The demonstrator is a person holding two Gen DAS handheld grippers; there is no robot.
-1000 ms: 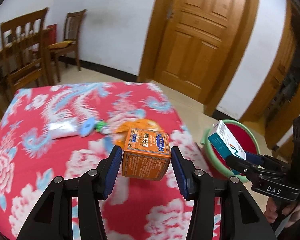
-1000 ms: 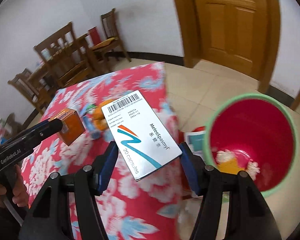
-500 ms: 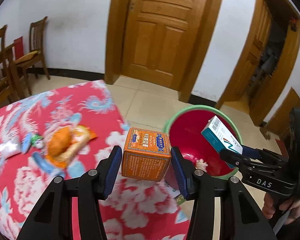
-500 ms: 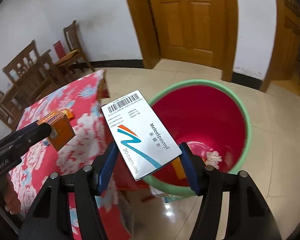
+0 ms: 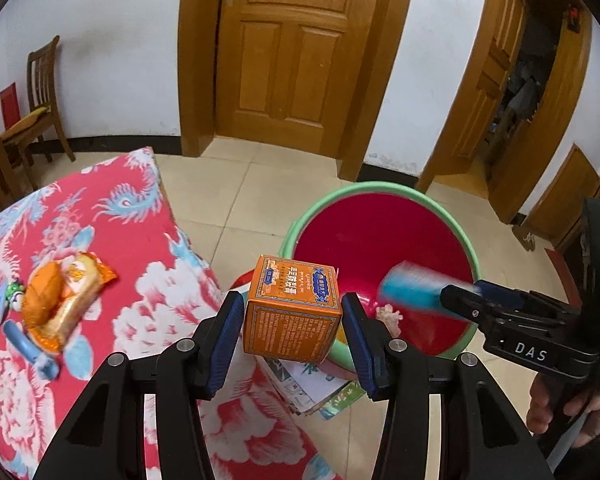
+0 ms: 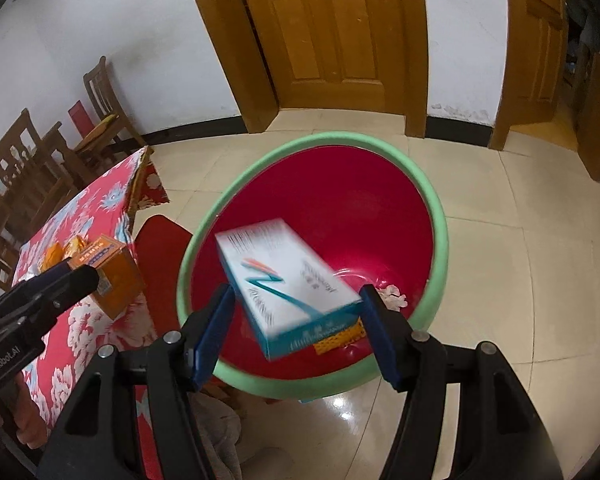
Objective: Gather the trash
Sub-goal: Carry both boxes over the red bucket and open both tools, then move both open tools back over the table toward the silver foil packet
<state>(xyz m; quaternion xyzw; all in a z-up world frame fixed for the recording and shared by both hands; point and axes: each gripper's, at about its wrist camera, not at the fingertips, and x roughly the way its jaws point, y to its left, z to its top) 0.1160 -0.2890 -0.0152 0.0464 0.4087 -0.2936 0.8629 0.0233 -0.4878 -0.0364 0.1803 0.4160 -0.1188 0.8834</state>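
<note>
Room: tiled floor, red flowered worktop [image 5: 112,240].
Left gripper [image 5: 292,336]: jaws squeeze orange box [image 5: 292,312], near bin edge; may miss.
Right gripper [image 6: 296,324]: jaws apart; blue-white box [image 6: 288,284], blurry, over red bin [image 6: 436,216].

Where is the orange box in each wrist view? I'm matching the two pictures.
Left wrist: orange box sits centre, between the left gripper fingers.
Right wrist: the same box is at the left edge, over the red floral tablecloth.
Shared landmark: the green-rimmed red bin.
</note>
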